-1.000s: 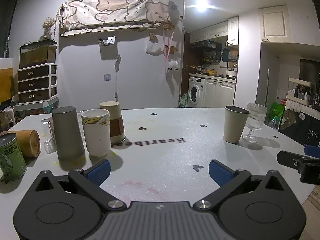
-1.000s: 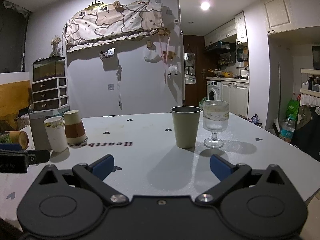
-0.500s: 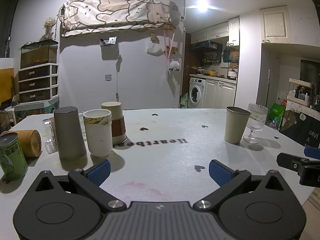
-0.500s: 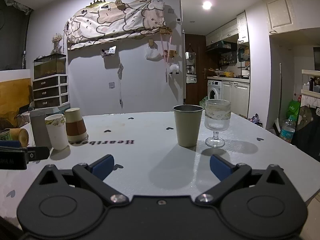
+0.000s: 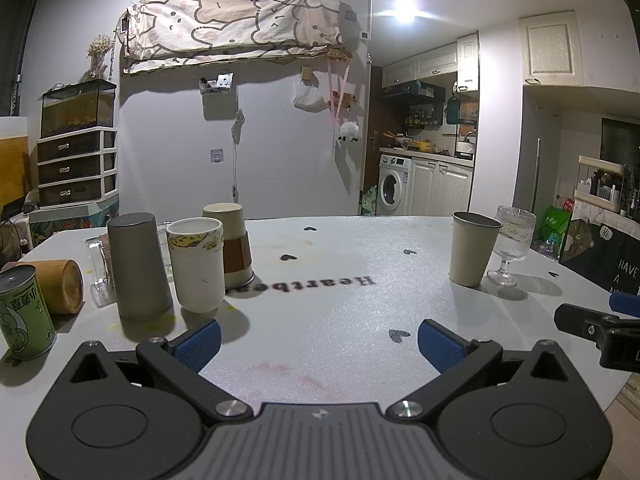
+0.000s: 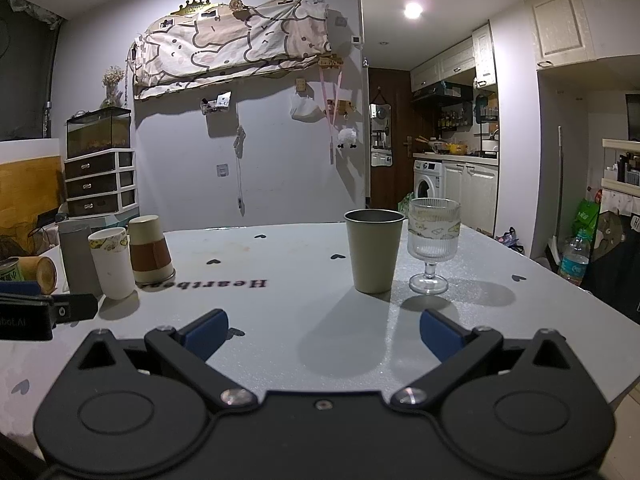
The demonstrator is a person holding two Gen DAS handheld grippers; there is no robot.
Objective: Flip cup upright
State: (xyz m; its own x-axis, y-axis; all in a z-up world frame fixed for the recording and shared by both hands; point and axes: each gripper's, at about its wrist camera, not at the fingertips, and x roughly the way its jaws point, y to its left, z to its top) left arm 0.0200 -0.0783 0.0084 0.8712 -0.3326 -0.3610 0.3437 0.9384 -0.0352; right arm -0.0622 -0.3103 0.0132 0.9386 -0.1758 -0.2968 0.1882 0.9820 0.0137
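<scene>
Both grippers, left (image 5: pixel 318 338) and right (image 6: pixel 323 330), hover with jaws spread, empty. Inverted grey cup (image 5: pixel 138 266) stands left, touching white cup (image 5: pixel 196 264); grasping it risks toppling that neighbour.

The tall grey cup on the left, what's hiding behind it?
Behind the upside-down grey cup a clear glass mug pokes out, with something brownish inside. The cup covers most of the mug, so the rest cannot be seen.

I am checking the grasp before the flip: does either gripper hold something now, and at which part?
Nothing is held. The left gripper and the right gripper are both open above the table, touching no cup.
</scene>
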